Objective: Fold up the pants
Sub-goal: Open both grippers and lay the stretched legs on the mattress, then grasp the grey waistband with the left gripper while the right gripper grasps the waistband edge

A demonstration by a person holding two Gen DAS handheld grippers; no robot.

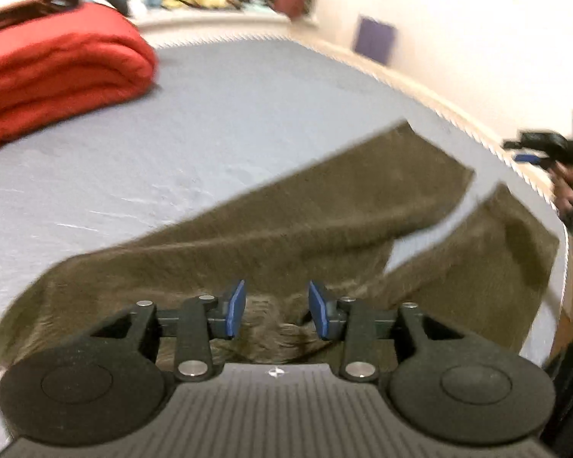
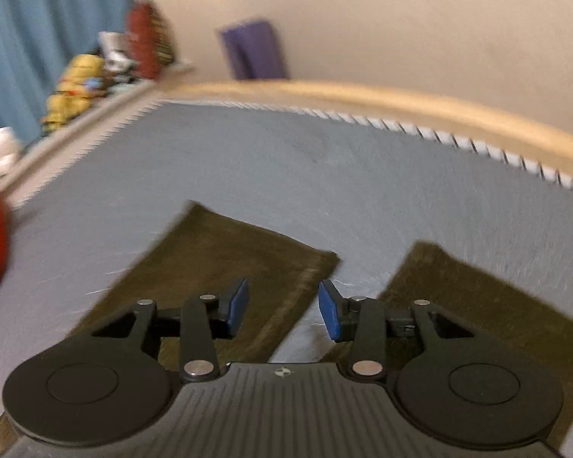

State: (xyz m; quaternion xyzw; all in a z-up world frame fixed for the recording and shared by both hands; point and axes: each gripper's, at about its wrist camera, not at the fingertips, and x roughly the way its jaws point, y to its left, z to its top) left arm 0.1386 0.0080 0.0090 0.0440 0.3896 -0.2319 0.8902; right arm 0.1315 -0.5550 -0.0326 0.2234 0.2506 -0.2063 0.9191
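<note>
Olive-brown pants (image 1: 286, 225) lie spread flat on the grey bed sheet (image 1: 210, 122), with the two legs stretching away to the right. My left gripper (image 1: 277, 307) hovers above the waist end, its blue pads apart and nothing between them. In the right wrist view the two leg ends (image 2: 229, 252) lie side by side with a strip of sheet between them. Above that strip my right gripper (image 2: 284, 307) stands open and empty. The right gripper (image 1: 546, 152) also shows in the left wrist view at the far right, held by a hand.
A folded red blanket (image 1: 57, 76) sits on the bed's far left. A ledge with clutter (image 2: 80, 84) runs behind the bed, beside a blue curtain (image 2: 38, 30). The mattress's white piped edge (image 2: 439, 137) and a wooden frame border a beige wall with a purple patch (image 2: 252, 51).
</note>
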